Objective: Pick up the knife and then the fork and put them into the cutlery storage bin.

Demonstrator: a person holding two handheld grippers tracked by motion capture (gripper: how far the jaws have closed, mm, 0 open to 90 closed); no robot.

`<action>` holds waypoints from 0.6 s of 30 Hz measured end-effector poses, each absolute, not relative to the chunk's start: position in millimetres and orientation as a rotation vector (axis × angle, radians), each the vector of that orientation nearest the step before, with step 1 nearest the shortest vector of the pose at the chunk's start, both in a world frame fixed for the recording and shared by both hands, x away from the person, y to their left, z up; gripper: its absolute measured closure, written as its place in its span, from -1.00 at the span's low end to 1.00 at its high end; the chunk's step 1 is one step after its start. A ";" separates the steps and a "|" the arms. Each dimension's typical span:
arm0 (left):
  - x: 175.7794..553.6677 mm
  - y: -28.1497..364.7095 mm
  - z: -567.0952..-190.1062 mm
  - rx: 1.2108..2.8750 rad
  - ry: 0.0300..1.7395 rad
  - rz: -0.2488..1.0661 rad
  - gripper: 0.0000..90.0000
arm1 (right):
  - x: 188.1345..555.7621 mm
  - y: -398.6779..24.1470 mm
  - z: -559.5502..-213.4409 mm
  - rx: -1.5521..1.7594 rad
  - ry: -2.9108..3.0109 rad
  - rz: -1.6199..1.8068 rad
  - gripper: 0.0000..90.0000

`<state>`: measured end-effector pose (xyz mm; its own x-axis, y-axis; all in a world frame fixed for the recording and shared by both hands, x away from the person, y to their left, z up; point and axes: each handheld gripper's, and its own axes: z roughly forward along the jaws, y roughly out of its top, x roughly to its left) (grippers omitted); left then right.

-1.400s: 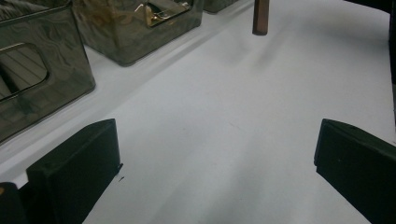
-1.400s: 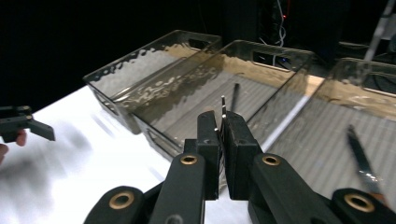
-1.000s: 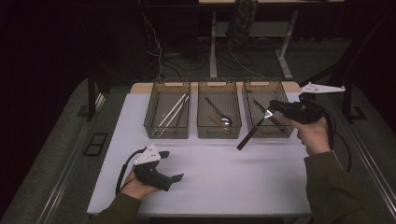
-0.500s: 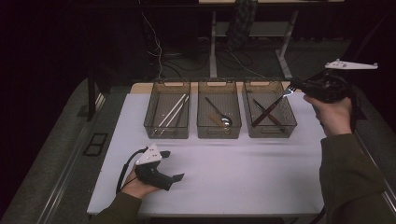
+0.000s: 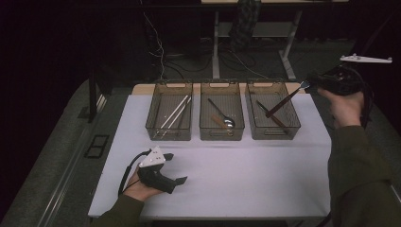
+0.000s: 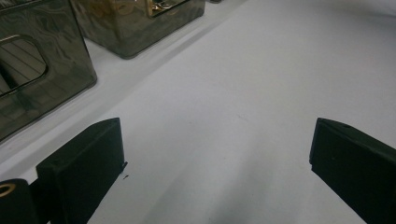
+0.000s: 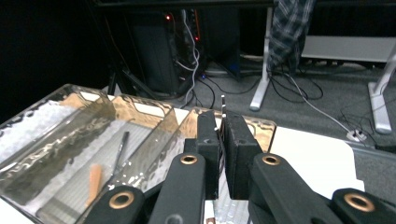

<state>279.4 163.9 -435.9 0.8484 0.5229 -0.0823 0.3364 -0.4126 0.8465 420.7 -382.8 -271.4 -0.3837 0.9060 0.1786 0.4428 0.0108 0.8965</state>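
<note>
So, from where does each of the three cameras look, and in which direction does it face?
High view: above the person's side, facing forward and down on the white table and three bins; both forearms, left gripper, right gripper holding a dark utensil.
Left gripper view: low over the table, along its open jaws toward the bins.
Right gripper view: raised beside the right bin, facing across the bins; its jaws pinch a thin shaft.
Shared: the middle bin.

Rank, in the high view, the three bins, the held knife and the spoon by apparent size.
1. The three bins: left bin, middle bin and right bin look alike, so unranked.
2. Knife in the right gripper.
3. Spoon, somewhat shorter than the knife.
</note>
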 end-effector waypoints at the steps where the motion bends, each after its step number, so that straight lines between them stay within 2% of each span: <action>1: 279.2 164.0 -435.8 2.039 0.629 0.239 -0.96 | 422.8 -381.9 -274.0 1.383 1.845 1.342 0.90; 18: 279.0 161.2 -437.3 2.057 0.612 0.218 -0.96 | 455.8 -357.9 -326.0 1.472 2.066 1.242 0.90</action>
<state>279.0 161.2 -437.3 0.8592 0.5043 -0.0868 0.3362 -0.4284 0.8387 455.8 -357.9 -326.0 -0.4202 0.8807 0.2186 0.6062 0.0932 0.7898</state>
